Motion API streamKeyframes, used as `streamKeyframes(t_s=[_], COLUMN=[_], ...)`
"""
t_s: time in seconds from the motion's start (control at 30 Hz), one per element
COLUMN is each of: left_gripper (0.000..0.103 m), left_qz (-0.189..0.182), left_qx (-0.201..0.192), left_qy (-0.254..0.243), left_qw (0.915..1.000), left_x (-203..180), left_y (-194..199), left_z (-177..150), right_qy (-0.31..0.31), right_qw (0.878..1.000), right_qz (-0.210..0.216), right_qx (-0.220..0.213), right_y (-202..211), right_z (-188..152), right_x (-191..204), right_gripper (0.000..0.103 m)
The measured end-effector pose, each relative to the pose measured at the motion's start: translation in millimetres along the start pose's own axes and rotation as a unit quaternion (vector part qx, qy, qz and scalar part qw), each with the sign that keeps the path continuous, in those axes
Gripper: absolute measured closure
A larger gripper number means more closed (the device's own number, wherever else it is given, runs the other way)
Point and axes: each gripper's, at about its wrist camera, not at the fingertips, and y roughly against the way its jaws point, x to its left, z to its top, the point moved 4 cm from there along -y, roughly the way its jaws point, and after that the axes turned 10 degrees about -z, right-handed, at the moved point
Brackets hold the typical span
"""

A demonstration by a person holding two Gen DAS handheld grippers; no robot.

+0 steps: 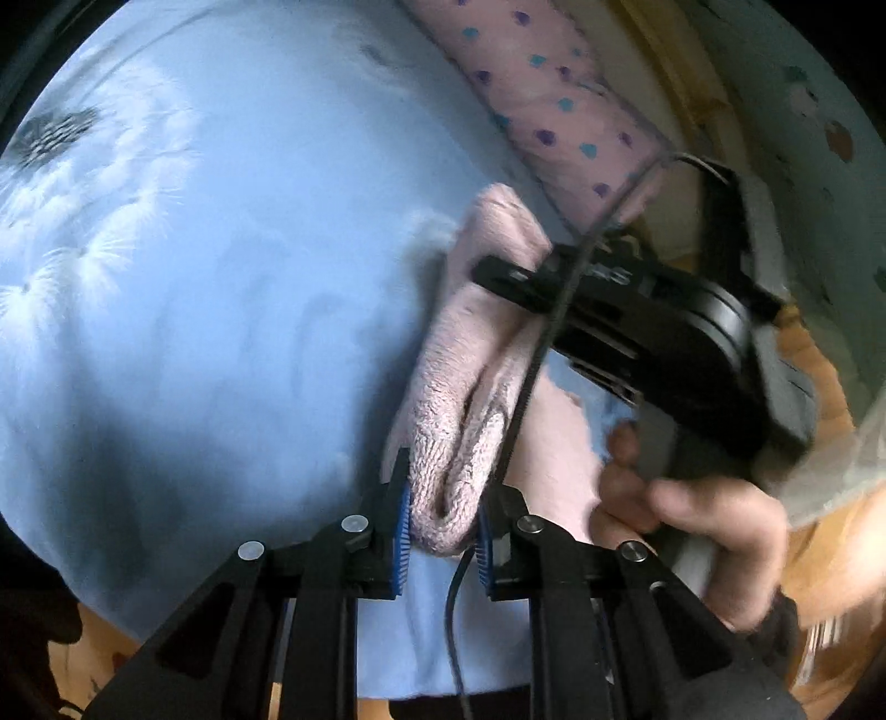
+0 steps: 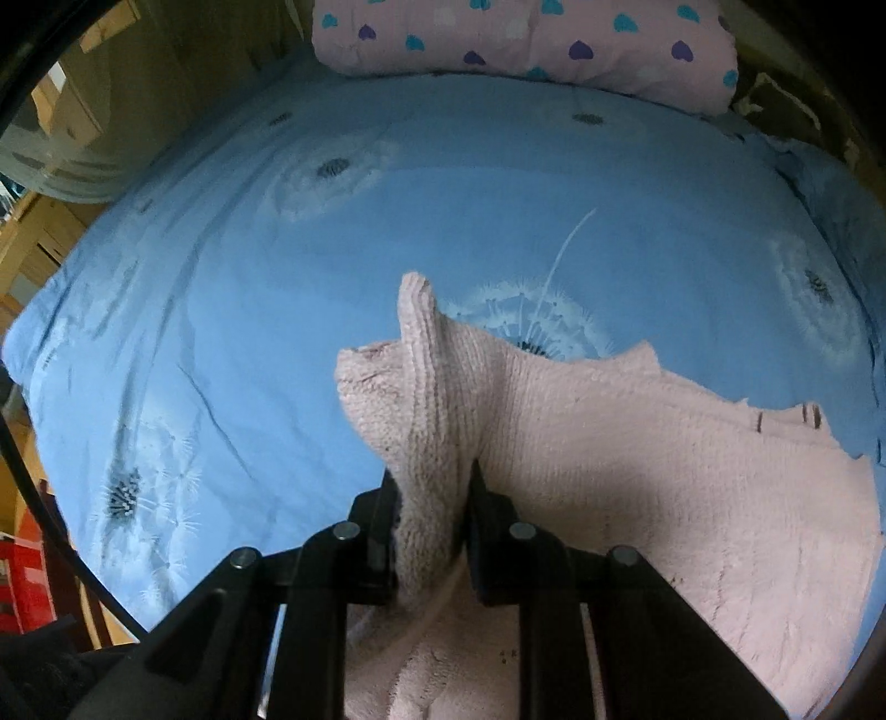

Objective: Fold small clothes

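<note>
A pale pink knitted garment (image 2: 609,471) lies partly spread on a blue bedsheet (image 2: 277,277) printed with dandelions. My right gripper (image 2: 432,498) is shut on a bunched ridge of the pink knit, lifting it off the sheet. In the left wrist view my left gripper (image 1: 443,515) is shut on another fold of the pink garment (image 1: 470,387), pinched between its blue pads. Further along that fold the right gripper (image 1: 554,277) grips the knit, with a person's hand (image 1: 692,526) on its handle. The garment hangs stretched between both grippers.
A pink pillow (image 2: 526,44) with purple and teal hearts lies along the far edge of the bed. A black cable (image 1: 531,387) runs across the left wrist view. Wooden furniture (image 2: 33,232) stands beyond the bed's left side. A pale wall (image 1: 803,138) rises at right.
</note>
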Motion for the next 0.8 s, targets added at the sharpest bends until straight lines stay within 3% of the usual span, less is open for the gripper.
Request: streamKeyframes(t_s=[0.13, 0.4, 0.8], left_gripper=[0.103, 0.103, 0.103], left_qz=[0.005, -0.015, -0.008], left_qx=[-0.001, 0.022, 0.037], left_qy=[-0.050, -0.074, -0.167], left_qw=[0.9987, 0.9969, 0.9853], left_x=[-24.9, -53.8, -93.1], left_y=[-5.7, -26.6, -57.3], left_z=[-7.6, -24.0, -54.1], right_qy=[0.002, -0.019, -0.044], right_qw=[1.000, 0.998, 0.991], right_qz=[0.021, 0.052, 0.099], right_qx=[-0.018, -0.039, -0.081], right_y=[7.6, 28.8, 54.9], right_z=[7.0, 5.7, -2.7], right_x=[-8.4, -40.9, -92.2], right_gripper=[0.084, 0.084, 0.084])
